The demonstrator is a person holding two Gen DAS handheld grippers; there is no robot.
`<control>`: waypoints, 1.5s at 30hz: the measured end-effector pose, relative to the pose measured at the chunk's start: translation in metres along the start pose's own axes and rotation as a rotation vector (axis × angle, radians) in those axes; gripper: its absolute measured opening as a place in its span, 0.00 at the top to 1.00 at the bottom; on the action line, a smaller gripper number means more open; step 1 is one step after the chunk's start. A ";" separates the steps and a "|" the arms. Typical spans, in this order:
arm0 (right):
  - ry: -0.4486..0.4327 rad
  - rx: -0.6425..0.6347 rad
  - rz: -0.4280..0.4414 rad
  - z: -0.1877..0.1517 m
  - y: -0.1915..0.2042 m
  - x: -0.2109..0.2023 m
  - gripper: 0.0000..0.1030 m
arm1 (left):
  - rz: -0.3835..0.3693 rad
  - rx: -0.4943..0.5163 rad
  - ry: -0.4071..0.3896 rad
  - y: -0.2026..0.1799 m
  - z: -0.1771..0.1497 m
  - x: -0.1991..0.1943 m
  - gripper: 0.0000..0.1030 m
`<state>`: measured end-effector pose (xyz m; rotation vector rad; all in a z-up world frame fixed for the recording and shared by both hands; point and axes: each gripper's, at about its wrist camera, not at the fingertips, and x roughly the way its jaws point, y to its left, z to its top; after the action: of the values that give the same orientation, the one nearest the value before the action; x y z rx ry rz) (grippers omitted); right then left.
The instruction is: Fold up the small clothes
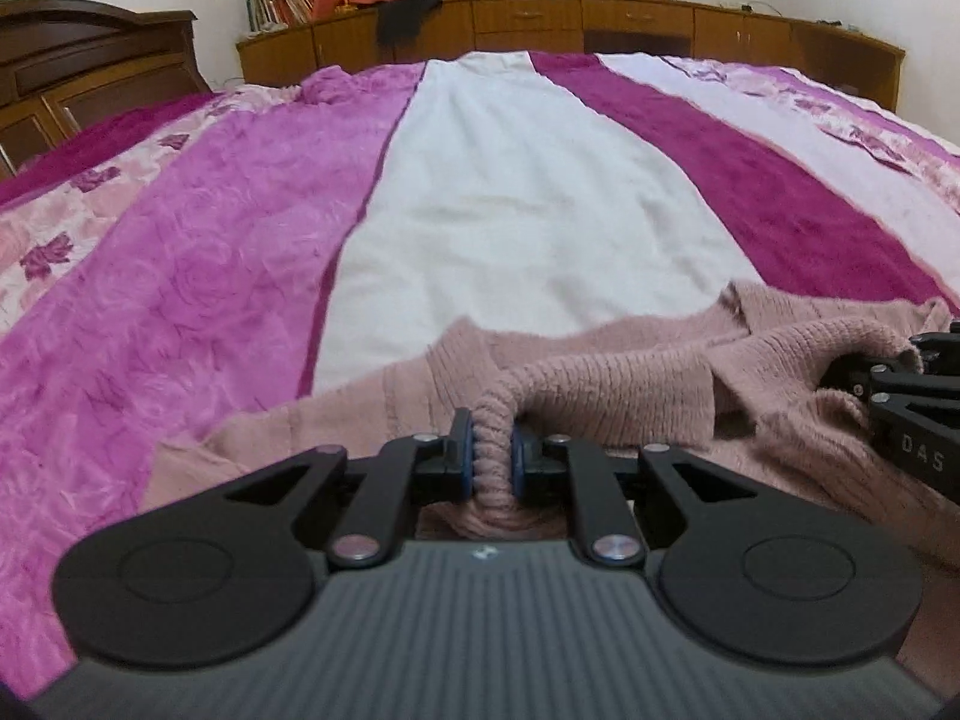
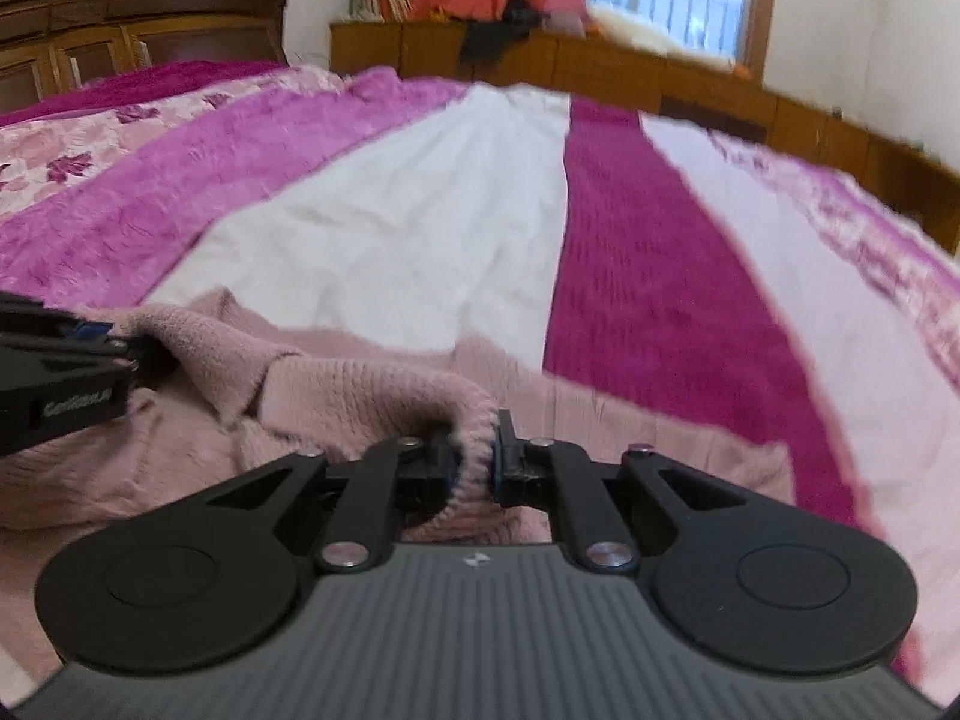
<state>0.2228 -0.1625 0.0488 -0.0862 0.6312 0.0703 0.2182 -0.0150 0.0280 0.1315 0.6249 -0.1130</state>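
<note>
A dusty pink knitted sweater (image 1: 630, 384) lies rumpled on the bed at the near edge; it also shows in the right wrist view (image 2: 360, 384). My left gripper (image 1: 491, 450) is shut on a bunched ribbed fold of the sweater. My right gripper (image 2: 472, 461) is shut on another ribbed edge of it. The right gripper shows at the right edge of the left wrist view (image 1: 900, 360), and the left gripper at the left edge of the right wrist view (image 2: 90, 336). Both hold the sweater just above the bed.
The bed is covered by a blanket with pink, white and magenta stripes (image 1: 540, 180). A dark wooden headboard (image 1: 90, 60) stands at the left. Low wooden cabinets (image 1: 540, 24) line the far wall, with books, a plush goose and clothes on top.
</note>
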 end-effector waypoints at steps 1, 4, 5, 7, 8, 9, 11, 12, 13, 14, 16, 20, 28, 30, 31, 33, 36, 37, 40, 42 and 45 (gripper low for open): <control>0.005 0.009 0.001 -0.002 -0.002 0.004 0.88 | -0.001 0.009 0.001 0.000 -0.001 0.000 0.85; 0.005 0.035 0.015 -0.003 -0.005 0.005 0.73 | -0.007 0.028 0.008 -0.001 0.001 -0.007 0.84; 0.003 0.041 0.014 -0.002 -0.005 0.000 0.67 | -0.009 0.029 0.011 -0.001 0.001 -0.010 0.81; -0.012 0.059 0.003 -0.001 -0.008 -0.009 0.44 | -0.015 0.019 0.008 0.002 0.002 -0.020 0.67; -0.026 0.065 0.006 0.000 -0.010 -0.014 0.42 | -0.012 0.014 0.001 0.003 0.003 -0.026 0.51; -0.035 0.062 0.014 0.000 -0.012 -0.020 0.42 | -0.003 0.011 -0.005 0.005 0.004 -0.031 0.44; -0.049 0.054 0.017 0.000 -0.014 -0.034 0.41 | 0.013 0.016 -0.021 0.008 0.005 -0.043 0.38; -0.057 0.052 0.020 -0.001 -0.015 -0.040 0.40 | 0.013 0.022 -0.022 0.010 0.005 -0.048 0.38; -0.063 0.050 0.025 -0.003 -0.019 -0.050 0.38 | 0.010 0.025 -0.022 0.011 0.006 -0.052 0.38; -0.068 0.047 0.029 -0.006 -0.021 -0.058 0.38 | 0.007 0.030 -0.019 0.013 0.005 -0.057 0.38; -0.070 0.041 0.039 -0.010 -0.021 -0.074 0.36 | 0.003 0.039 -0.015 0.016 0.004 -0.067 0.38; -0.068 0.006 0.078 -0.023 -0.023 -0.103 0.35 | -0.033 0.073 -0.023 0.018 -0.003 -0.088 0.38; -0.053 -0.120 0.112 -0.044 -0.002 -0.118 0.35 | -0.092 0.178 0.015 0.008 -0.025 -0.100 0.38; -0.044 -0.118 0.122 -0.046 0.002 -0.116 0.35 | -0.106 0.193 0.031 0.005 -0.030 -0.096 0.38; -0.042 -0.119 0.128 -0.046 0.003 -0.115 0.35 | -0.114 0.199 0.036 0.003 -0.033 -0.095 0.38; -0.036 -0.128 0.136 -0.047 0.006 -0.113 0.35 | -0.117 0.215 0.041 0.001 -0.037 -0.091 0.38; -0.030 -0.137 0.137 -0.048 0.008 -0.107 0.35 | -0.110 0.225 0.046 -0.003 -0.040 -0.083 0.38; -0.024 -0.137 0.139 -0.049 0.008 -0.104 0.35 | -0.110 0.225 0.045 -0.003 -0.040 -0.081 0.38; -0.009 -0.139 0.145 -0.050 0.010 -0.098 0.36 | -0.112 0.238 0.036 -0.005 -0.040 -0.077 0.39; 0.001 -0.143 0.146 -0.051 0.011 -0.093 0.37 | -0.112 0.251 0.028 -0.007 -0.041 -0.075 0.39; 0.001 -0.138 0.144 -0.053 0.012 -0.089 0.46 | -0.110 0.263 0.016 -0.008 -0.043 -0.074 0.41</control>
<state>0.1188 -0.1594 0.0582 -0.1741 0.6329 0.2533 0.1327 -0.0114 0.0360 0.3526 0.6315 -0.3011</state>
